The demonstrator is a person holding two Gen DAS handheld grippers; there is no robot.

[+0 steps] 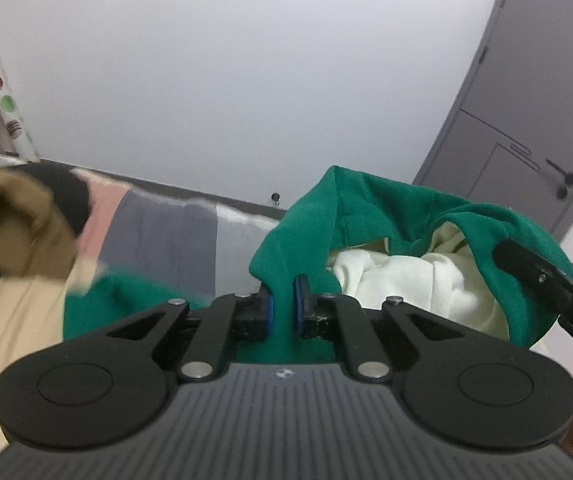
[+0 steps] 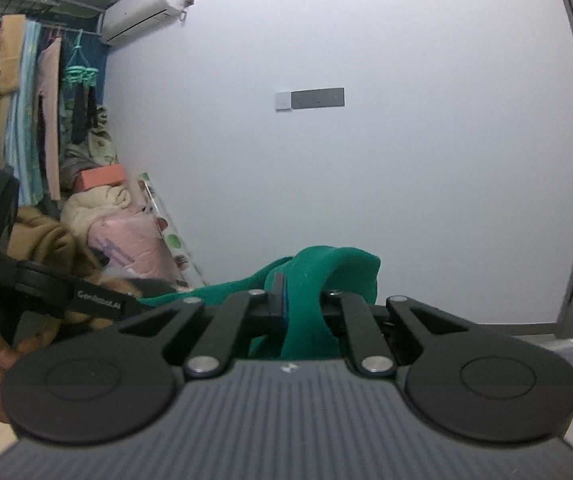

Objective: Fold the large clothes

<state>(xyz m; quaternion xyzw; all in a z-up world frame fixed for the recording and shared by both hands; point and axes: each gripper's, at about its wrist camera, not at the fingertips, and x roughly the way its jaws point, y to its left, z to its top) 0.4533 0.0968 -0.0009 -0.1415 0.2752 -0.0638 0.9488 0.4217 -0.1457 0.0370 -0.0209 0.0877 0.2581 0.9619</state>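
Observation:
A green garment with a cream lining is held up in the air between both grippers. My left gripper is shut on a fold of the green cloth, which runs down between its blue pads. My right gripper is shut on another bunch of the same green garment; the cloth hides its right fingertip. The right gripper's arm shows at the right edge of the left wrist view. The left gripper shows at the left of the right wrist view.
A bed with a grey and pink cover lies below, with a brown garment on it at the left. A grey door is at the right. A clothes rack and a pile of bedding stand in the left corner.

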